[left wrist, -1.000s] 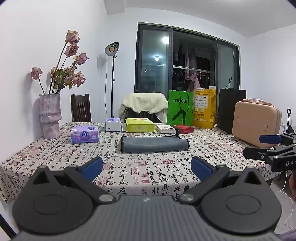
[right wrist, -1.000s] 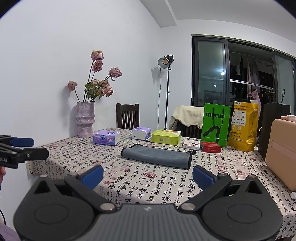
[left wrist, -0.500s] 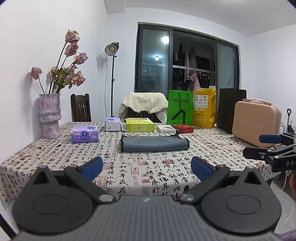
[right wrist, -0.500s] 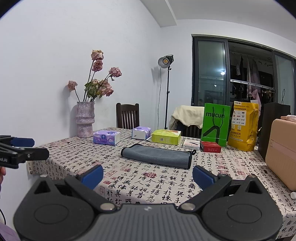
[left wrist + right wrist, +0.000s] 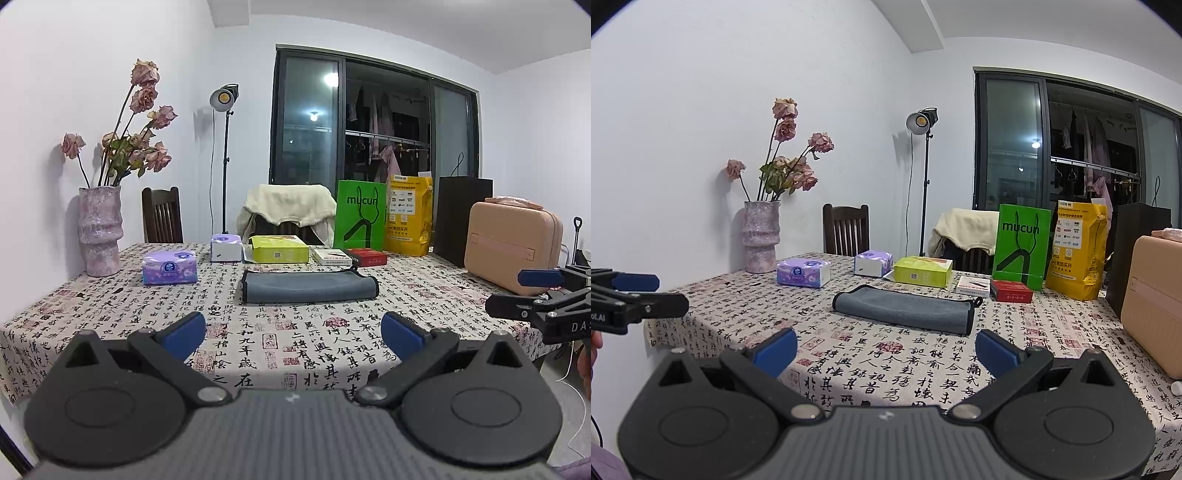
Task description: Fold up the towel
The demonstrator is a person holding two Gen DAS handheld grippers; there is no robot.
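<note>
At twelve o'clock in the left wrist view, beyond the wide-spread blue pads of the left tongs [image 5: 293, 329], the grey towel [image 5: 309, 287] lies flat on the table [image 5: 110, 306], already doubled into a long strip, with nothing held between the pads. The right tongs [image 5: 532, 291] show at three o'clock, off the table's edge, and how far they gape cannot be told from this side. A purple tissue pack [image 5: 169, 267] sits at ten o'clock of the towel and a lime box [image 5: 279, 249] just behind it, both apart from the cloth. In the right wrist view the right tongs [image 5: 885, 346] stand fully open and empty, the towel [image 5: 904, 308] again at twelve o'clock with its bound edge and hang loop toward two o'clock. The step in hand looks like the approach: it probably goes best if each tongs comes in low over the near long edge, one toward each short end, pinching all layers together so the strip lifts evenly.
</note>
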